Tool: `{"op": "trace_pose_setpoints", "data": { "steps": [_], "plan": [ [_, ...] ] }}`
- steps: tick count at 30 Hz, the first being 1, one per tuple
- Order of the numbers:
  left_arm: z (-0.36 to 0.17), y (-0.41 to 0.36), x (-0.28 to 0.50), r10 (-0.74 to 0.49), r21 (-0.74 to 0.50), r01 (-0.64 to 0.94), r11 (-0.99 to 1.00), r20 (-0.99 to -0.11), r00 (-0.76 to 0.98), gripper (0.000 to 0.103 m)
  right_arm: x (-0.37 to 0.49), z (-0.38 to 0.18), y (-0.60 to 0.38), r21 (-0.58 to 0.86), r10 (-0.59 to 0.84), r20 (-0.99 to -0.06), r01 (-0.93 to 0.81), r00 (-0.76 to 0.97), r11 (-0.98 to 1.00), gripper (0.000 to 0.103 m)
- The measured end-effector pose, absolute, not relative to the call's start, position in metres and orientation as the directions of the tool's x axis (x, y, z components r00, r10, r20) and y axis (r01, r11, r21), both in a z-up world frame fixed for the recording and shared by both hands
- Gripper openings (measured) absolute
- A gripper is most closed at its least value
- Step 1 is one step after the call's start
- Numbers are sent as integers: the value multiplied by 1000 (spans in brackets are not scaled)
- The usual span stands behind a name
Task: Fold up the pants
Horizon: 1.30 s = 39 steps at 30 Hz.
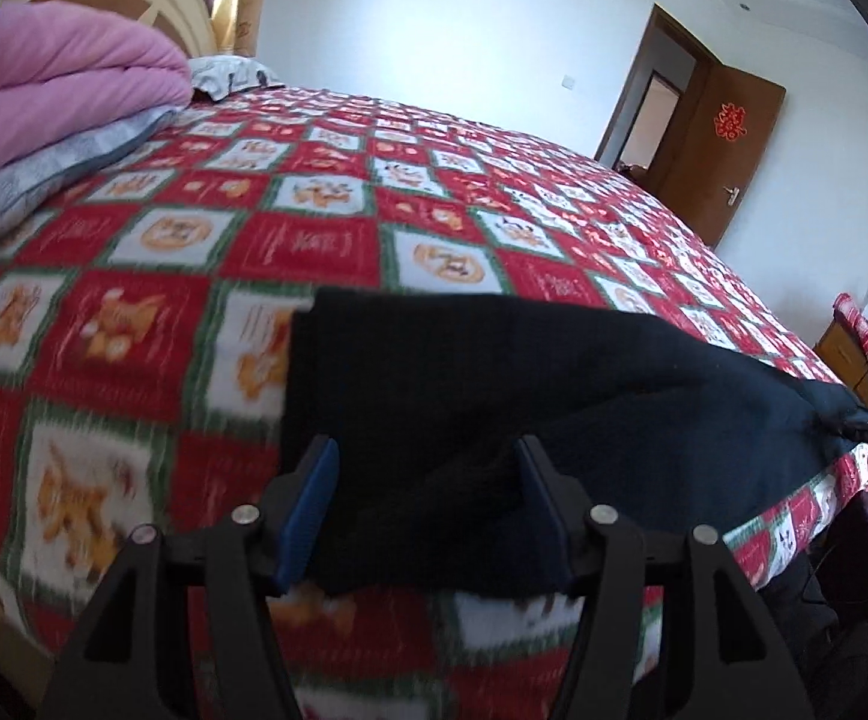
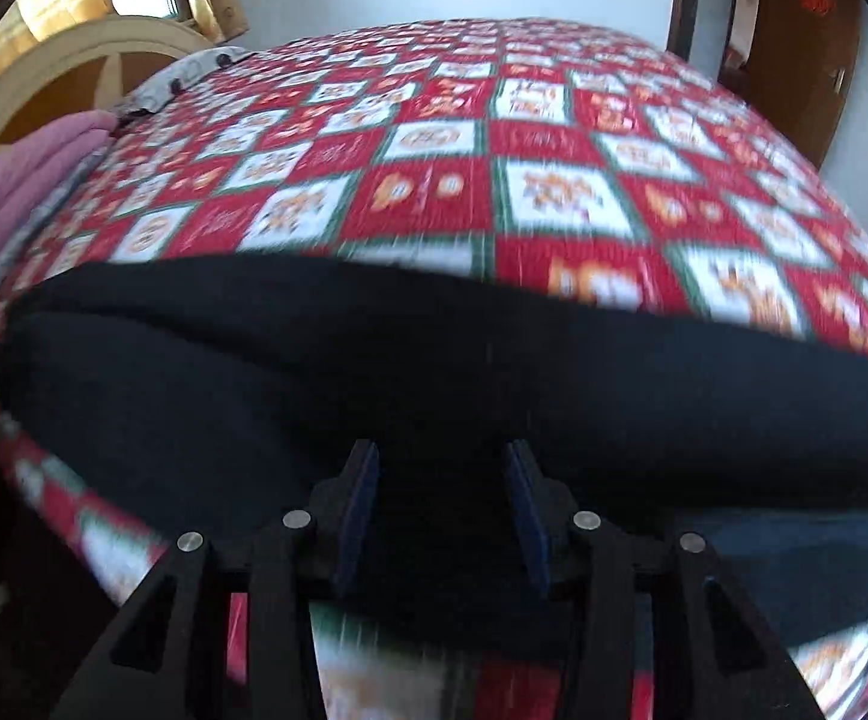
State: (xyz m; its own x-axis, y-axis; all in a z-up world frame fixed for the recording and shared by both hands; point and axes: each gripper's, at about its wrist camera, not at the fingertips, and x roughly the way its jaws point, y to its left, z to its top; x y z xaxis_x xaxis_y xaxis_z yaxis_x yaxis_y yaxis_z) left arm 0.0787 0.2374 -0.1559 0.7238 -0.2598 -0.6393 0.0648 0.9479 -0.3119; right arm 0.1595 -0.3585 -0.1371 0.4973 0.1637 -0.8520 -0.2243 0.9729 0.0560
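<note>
Left wrist view is filled mostly by the bed [image 1: 326,252], spread with a quilt of red and white squares edged in green. At 10 o'clock on it lies a folded pink duvet [image 1: 56,84] over a grey blanket [image 1: 44,180], with a grey pillow [image 1: 230,75] just beyond. A brown door [image 1: 728,150] stands open at 2 o'clock. Nothing lies between the fingers and the cloth.

The pants [image 1: 494,372] are dark, almost black, plain and soft, lying along the near edge of the bed. Their long axis runs from 9 to 3 o'clock across both views, one end squared off at 9 in the left view, the other tapering toward 3.

The left gripper [image 1: 428,450] has its blue-padded fingers apart, cloth bunched between them. The right gripper [image 2: 443,453] likewise has its fingers spread, straddling the pants [image 2: 434,360]; blur hides whether either pad presses the fabric.
</note>
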Motion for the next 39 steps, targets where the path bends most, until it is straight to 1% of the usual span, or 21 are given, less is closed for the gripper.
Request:
{"op": "trace_pose_setpoints", "data": {
  "steps": [3, 5, 6, 8, 9, 12, 14, 17, 20, 21, 23, 25, 28, 30, 33, 34, 35, 36, 38, 39],
  "plan": [
    [-153, 239, 72, -255, -321, 50, 946, -636, 728, 63, 136, -134, -369, 94, 195, -856, -227, 478, 969, 45],
    [-145, 235, 69, -249, -317, 53, 947, -620, 744, 63, 127, -131, -370, 77, 176, -854, -214, 491, 974, 45],
    [-142, 232, 68, -244, -313, 52, 948, -616, 749, 64, 124, -127, -369, 66, 165, -847, -207, 505, 976, 45],
    [-135, 228, 66, -243, -314, 54, 948, -604, 759, 70, 121, -120, -366, 68, 168, -828, -201, 534, 977, 45],
    [-133, 225, 64, -244, -312, 58, 948, -599, 763, 70, 118, -117, -363, 84, 182, -815, -198, 550, 977, 45],
    [-133, 222, 60, -193, -264, 30, 964, -616, 764, 70, 111, -118, -349, 148, 241, -777, -204, 581, 968, 45],
    [-137, 227, 61, -175, -258, 7, 966, -633, 754, 70, 108, -127, -334, 159, 263, -779, -226, 570, 961, 45],
    [-144, 239, 61, -167, -291, -42, 956, -655, 737, 70, 103, -135, -299, 33, 214, -790, -309, 574, 950, 45],
    [-148, 247, 56, -149, -293, -74, 953, -668, 729, 70, 100, -136, -276, 8, 252, -784, -397, 567, 918, 45],
    [-148, 247, 53, -132, -274, -79, 959, -673, 728, 70, 99, -137, -270, -16, 249, -780, -416, 574, 909, 45],
    [-146, 244, 46, -78, -196, -80, 977, -683, 726, 70, 99, -141, -254, -137, 184, -770, -440, 612, 888, 45],
    [-147, 242, 38, -80, -174, -56, 983, -684, 725, 70, 97, -145, -248, -207, 147, -760, -450, 633, 869, 45],
    [-152, 239, 37, -96, -183, -44, 982, -688, 720, 70, 96, -148, -256, -141, 200, -769, -466, 607, 874, 45],
    [-154, 235, 42, -93, -169, -34, 985, -688, 720, 69, 98, -151, -260, -128, 198, -767, -449, 610, 884, 45],
    [-156, 227, 49, -75, -125, -14, 992, -677, 732, 65, 99, -153, -261, -143, 183, -755, -431, 629, 891, 45],
    [-157, 224, 52, -55, -95, -13, 995, -681, 730, 62, 98, -153, -262, -148, 185, -747, -430, 639, 891, 45],
    [-157, 222, 54, -43, -72, -9, 997, -683, 729, 55, 98, -153, -262, -153, 184, -741, -429, 646, 890, 45],
    [-156, 220, 55, -34, -48, 2, 999, -679, 734, 50, 98, -153, -261, -166, 179, -732, -426, 658, 889, 45],
    [-155, 220, 57, -32, -32, 14, 999, -674, 738, 36, 98, -153, -259, -198, 168, -715, -426, 679, 883, 45],
    [-155, 221, 59, -35, -34, 17, 999, -672, 740, 33, 98, -153, -258, -206, 167, -710, -428, 685, 880, 45]
  ]
}}
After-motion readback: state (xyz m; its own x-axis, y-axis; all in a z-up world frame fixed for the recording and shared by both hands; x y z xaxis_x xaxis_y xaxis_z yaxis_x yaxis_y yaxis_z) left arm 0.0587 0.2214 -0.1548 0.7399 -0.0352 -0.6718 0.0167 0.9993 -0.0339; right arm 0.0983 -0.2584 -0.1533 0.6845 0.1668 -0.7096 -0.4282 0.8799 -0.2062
